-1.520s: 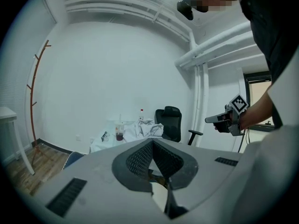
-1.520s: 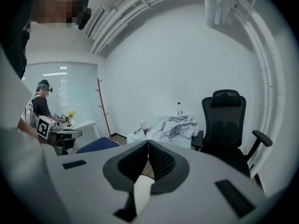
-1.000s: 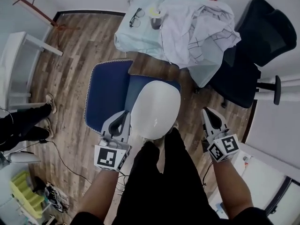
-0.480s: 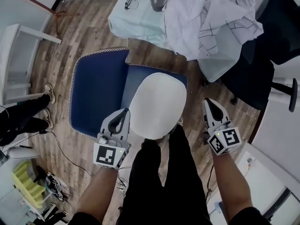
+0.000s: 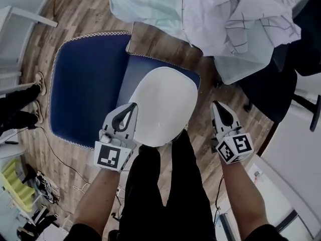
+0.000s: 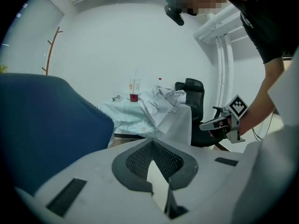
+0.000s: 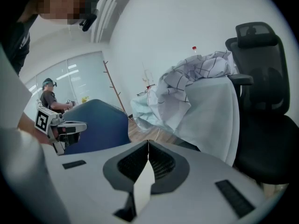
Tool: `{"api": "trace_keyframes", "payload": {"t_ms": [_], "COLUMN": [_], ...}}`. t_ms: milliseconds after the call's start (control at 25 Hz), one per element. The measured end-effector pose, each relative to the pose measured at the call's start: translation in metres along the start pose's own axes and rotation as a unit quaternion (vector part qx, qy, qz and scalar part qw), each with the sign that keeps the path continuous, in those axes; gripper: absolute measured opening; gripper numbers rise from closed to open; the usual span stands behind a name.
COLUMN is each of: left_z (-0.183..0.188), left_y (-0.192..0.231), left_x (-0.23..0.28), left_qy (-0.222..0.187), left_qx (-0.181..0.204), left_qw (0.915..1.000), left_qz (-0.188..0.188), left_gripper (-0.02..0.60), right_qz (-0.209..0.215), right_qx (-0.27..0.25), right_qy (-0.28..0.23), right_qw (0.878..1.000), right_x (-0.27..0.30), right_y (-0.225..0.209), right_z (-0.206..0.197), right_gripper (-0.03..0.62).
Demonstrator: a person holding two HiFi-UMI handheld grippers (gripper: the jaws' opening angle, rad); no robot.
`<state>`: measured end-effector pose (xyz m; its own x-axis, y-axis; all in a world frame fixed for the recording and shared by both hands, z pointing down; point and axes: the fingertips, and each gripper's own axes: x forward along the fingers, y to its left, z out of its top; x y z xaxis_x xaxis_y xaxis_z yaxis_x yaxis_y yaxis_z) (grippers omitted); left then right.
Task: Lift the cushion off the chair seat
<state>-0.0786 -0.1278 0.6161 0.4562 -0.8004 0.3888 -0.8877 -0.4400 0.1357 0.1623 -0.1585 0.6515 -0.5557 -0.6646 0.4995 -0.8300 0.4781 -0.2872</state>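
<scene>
To your left, the dark-blue square fabric cushion with white edging [image 5: 85, 84] lies over the lighter blue chair seat [image 5: 150, 67]. Your left hand-held gripper [image 5: 132, 106], jaws narrow and empty, sits beside the white moulded chair back [image 5: 163, 104]. Your right hand-held gripper [image 5: 216, 105], likewise closed on nothing, hangs over the wood floor [image 5: 203, 127]. Both bear black-and-white square markers. A checked white shirt [image 5: 235, 14] covers the counter [image 5: 145, 4].

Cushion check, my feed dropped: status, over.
Left gripper shut, empty. Right gripper shut, empty. Blue cushion untouched, left of white chair back. Chair back stands between grippers.
</scene>
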Motion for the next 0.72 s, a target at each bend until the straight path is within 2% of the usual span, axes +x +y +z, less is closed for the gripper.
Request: {"api": "trace_keyframes", "payload": {"t_ms": [160,280,440,720], "left_z": [-0.02,-0.029,-0.039,-0.061], "left_y": [0.008,0.006,0.009,0.014], "left_x": [0.009,0.011,0.012,0.029], "left_qy": [0.001,0.008,0.027,0.039], "left_qx": [-0.015,-0.024,-0.012,-0.003], "left_qw": [0.9997,0.9996,0.9996,0.9992], "left_qz": [0.017,0.012,0.005,0.003], "left_gripper": [0.003,0.003,0.003,0.003], "right_qz": [0.006,0.006,0.016,-0.009], "right_qx": [-0.016,-0.016,-0.015,0.01], "right_qy": [0.013,0.018,0.014,0.025], "right_qw": [1.0,1.0,1.0,1.0], "right_x": [0.019,0.03,0.05,0.079], "right_y": [-0.014,-0.02,-0.018,-0.042], "right_z": [-0.02,-0.037,-0.052,-0.086], "right_gripper": [0.009,0.011,0.011,0.011]}}
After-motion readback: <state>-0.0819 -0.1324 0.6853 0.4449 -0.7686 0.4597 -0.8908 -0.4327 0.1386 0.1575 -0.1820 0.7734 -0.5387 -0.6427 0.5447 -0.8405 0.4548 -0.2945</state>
